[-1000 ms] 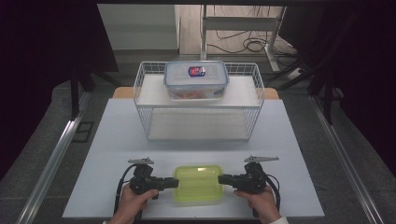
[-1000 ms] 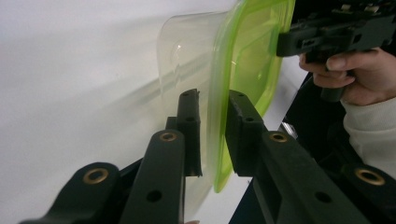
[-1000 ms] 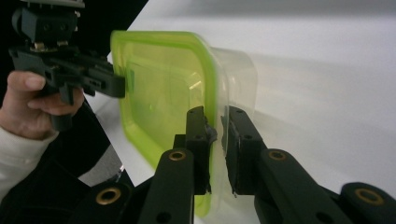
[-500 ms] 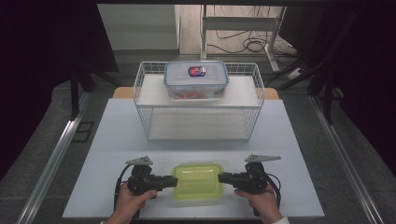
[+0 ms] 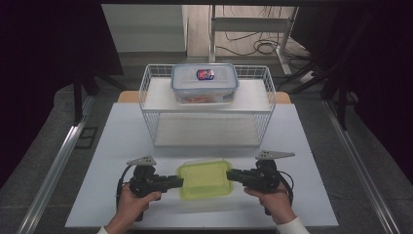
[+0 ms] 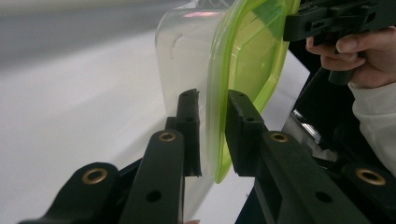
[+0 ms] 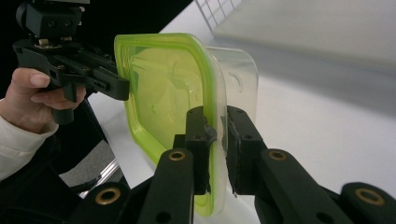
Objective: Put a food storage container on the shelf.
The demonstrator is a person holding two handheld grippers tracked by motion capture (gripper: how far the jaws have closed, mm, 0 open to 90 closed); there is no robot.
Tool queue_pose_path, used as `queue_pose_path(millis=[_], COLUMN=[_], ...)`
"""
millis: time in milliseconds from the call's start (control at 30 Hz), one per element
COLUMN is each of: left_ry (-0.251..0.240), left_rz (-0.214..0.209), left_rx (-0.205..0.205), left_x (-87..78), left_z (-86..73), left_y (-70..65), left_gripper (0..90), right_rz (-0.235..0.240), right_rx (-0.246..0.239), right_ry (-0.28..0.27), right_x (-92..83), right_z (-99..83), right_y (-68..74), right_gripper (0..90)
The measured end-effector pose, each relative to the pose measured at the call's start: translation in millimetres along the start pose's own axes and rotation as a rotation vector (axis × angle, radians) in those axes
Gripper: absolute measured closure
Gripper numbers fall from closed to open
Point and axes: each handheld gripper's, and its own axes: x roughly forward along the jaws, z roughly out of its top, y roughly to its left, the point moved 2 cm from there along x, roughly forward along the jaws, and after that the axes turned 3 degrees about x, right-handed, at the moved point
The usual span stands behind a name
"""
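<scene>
The clear plastic container with a lime-green lid (image 5: 204, 178) hangs near the front edge of the white bench (image 5: 122, 146), between the two hands. The left gripper (image 5: 176, 182) has its jaws clamped on the left rim of the lid, one jaw under the rim and one over it, as the left gripper view shows. The right gripper (image 5: 230, 174) pinches the opposite rim in the same way. Compared with a second ago, both grippers and the container sit higher above the bench, and the grip on each side is unchanged. Farther back, the white wire basket (image 5: 146, 92) carries a clear lidded box with a blue-grey rim (image 5: 204, 83), in the same place as before.
</scene>
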Motion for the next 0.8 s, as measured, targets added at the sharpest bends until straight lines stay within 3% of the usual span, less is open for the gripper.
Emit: queue_pose_path(millis=[167, 667, 800], left_ry=[-0.031, -0.086, -0.102], left_rz=[0.003, 0.003, 0.017], left_rx=[0.034, 0.083, 0.112], left_x=[-12.1, -31.0, -37.8], left_z=[23.9, 77.5, 92.3], left_y=[-5.1, -11.7, -15.6], left_gripper=[77.2, 77.6, 77.8], right_rz=[-0.001, -0.015, -0.027], right_rx=[-0.033, -0.084, -0.122], right_ry=[-0.03, -0.086, -0.102], right_x=[-6.5, -25.5, -32.2], right_z=[22.6, 74.3, 90.1], right_y=[5.2, 18.3, 25.5], right_gripper=[79.9, 79.9, 79.8])
